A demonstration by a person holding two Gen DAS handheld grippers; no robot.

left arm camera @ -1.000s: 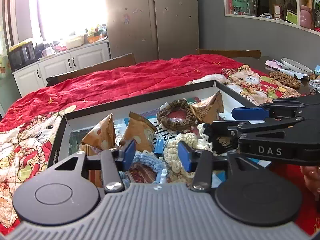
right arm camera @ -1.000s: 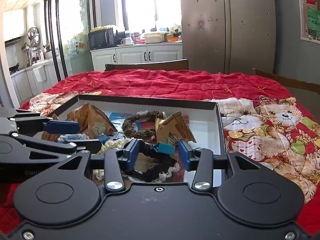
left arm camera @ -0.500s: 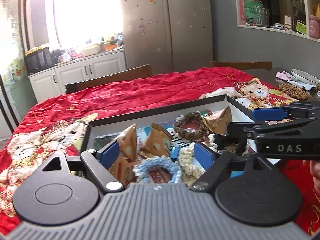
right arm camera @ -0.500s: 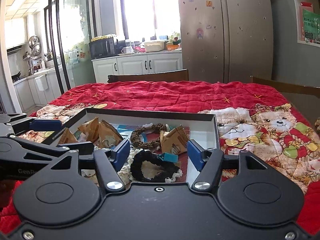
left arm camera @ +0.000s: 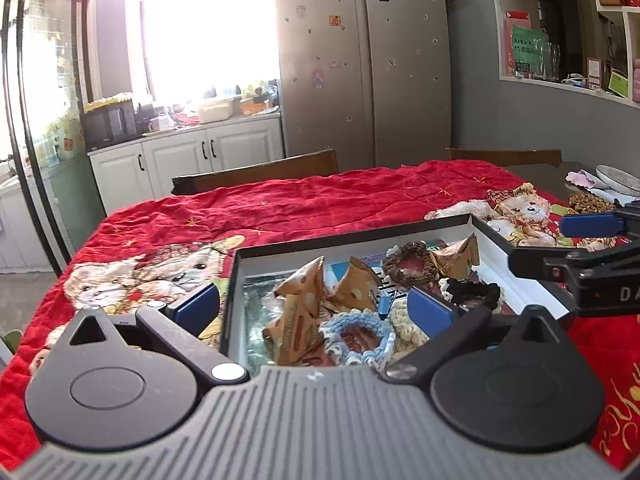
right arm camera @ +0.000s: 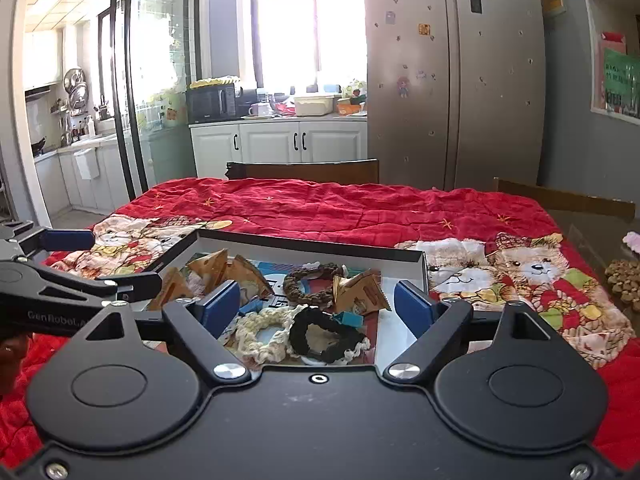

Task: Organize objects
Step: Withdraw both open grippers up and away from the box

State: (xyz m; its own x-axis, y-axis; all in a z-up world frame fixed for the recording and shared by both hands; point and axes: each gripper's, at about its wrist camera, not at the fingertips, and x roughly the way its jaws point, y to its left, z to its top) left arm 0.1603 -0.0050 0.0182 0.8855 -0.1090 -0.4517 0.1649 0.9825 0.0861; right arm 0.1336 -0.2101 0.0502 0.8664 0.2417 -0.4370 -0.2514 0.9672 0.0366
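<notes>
- While both sets of jaws stand wide apart and hold nothing, the tray (left arm camera: pixel 436 227) of scrunchies and paper packets sits at lower centre of each view, on the red bear-print cloth (right arm camera: pixel 360 208).
- Left gripper (left arm camera: pixel 314 306): hovers level over the tray's near-left corner; the blue scrunchie (left arm camera: pixel 357 334) lies between its jaws.
- Right gripper (right arm camera: pixel 318 304): level, black scrunchie (right arm camera: pixel 326 338) and cream scrunchie (right arm camera: pixel 266 330) between its jaws.
- Readable: "GenRobot" lower left in the right view; "DA" at right edge of the left view.
</notes>
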